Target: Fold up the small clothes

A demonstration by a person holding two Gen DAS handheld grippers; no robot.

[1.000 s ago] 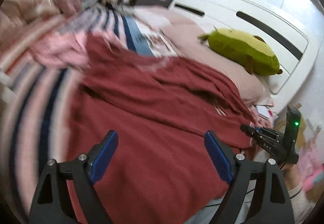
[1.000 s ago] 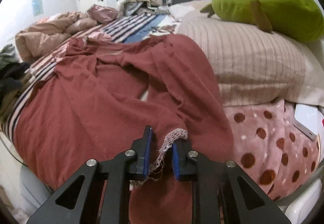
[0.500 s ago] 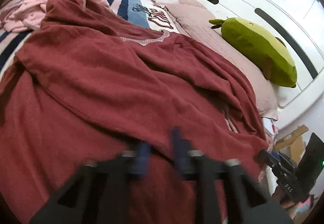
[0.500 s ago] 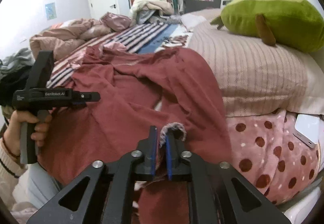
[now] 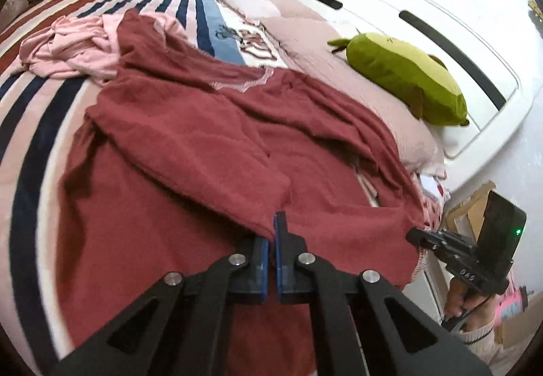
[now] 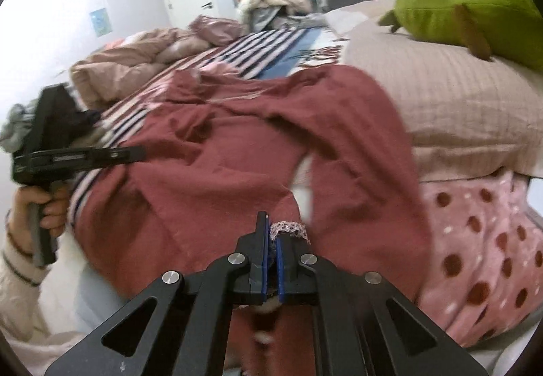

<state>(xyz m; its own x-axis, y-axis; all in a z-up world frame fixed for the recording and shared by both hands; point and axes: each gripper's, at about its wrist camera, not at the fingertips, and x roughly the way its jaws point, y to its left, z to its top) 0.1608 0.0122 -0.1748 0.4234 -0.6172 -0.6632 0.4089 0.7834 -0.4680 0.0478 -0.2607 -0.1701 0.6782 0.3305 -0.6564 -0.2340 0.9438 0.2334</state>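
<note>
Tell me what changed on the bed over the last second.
The left tongs, wide open a second ago, came down to the red garment and shut on the edge of its folded flap. The right tongs stayed clamped on the lace-trimmed hem. The green plush on the pillow and the pink clothes did not move.

Honestly can't see how much of the dark red knit garment point(image 5: 210, 145) sits between the left gripper point(image 5: 271, 233) fingers point(image 5: 261, 250); the fabric edge just vanishes behind them. Same on the other side: the pink lace trim point(image 6: 288, 228) disappears between the right gripper point(image 6: 269, 240) fingers. Off to the left of those fingers the left gripper is smeared by blur, its lettering unreadable. The garment's near hem runs under the gripper frame, cut off at the bottom edge.
</note>
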